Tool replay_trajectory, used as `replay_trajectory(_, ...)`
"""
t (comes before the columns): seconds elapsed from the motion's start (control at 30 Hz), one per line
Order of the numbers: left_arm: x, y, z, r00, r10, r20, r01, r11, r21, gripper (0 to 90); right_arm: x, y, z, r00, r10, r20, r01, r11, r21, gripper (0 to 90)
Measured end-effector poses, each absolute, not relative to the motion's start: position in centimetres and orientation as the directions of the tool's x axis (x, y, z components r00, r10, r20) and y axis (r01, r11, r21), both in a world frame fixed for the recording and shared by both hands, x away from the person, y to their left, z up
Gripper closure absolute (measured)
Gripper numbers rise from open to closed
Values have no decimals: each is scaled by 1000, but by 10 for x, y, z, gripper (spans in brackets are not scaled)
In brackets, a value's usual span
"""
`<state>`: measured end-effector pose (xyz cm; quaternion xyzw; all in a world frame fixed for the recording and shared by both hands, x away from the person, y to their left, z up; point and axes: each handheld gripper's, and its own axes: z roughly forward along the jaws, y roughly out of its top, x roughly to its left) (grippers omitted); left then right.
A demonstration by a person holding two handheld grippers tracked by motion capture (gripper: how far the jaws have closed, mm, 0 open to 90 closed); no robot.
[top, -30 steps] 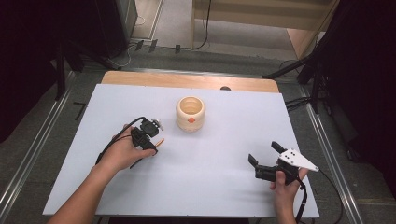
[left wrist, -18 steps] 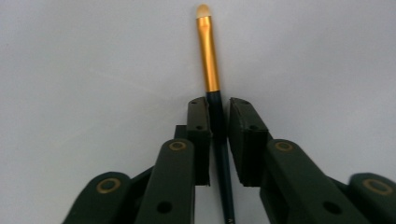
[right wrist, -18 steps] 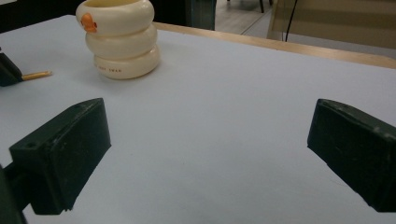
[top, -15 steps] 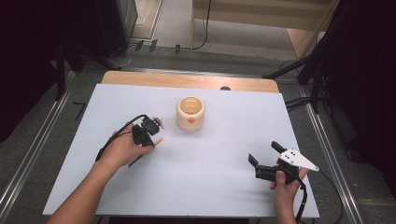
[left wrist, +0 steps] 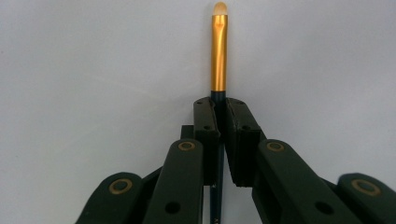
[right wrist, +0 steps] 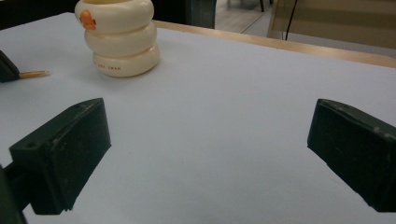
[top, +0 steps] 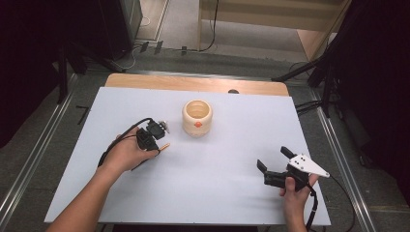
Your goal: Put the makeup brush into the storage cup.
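Note:
A thin brush with a gold ferrule and pale tip [left wrist: 218, 56] sticks out ahead of my left gripper [left wrist: 220, 105], which is shut on its dark handle. From above, the left gripper [top: 151, 137] sits left of centre, and the brush tip [top: 164, 146] lies low over the white table, pointing right. A cream ringed cup with an orange mark [top: 197, 117] stands upright just right of it, mouth open. My right gripper [top: 272, 158] rests at the front right, open, nothing between its jaws. Its own view [right wrist: 212, 140] looks toward the cup [right wrist: 119, 37] and the brush tip [right wrist: 32, 73].
The white table top [top: 232, 159] has a wooden strip [top: 193, 83] along its far edge. Metal rails run down both sides. Dark stands and cables sit on the floor beyond the table.
The left hand with the brush has edged slightly away from me, toward the cup. The right gripper has stayed where it was.

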<state>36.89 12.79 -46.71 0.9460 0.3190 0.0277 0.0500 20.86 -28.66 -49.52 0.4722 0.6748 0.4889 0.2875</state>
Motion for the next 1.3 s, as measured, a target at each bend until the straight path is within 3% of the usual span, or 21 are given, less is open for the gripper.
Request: replay_trajectory(1.3,368,153,-424,755,654,-33,595,-664,453,846,210,-286,-497,-400,913,79,357,76,931,0)
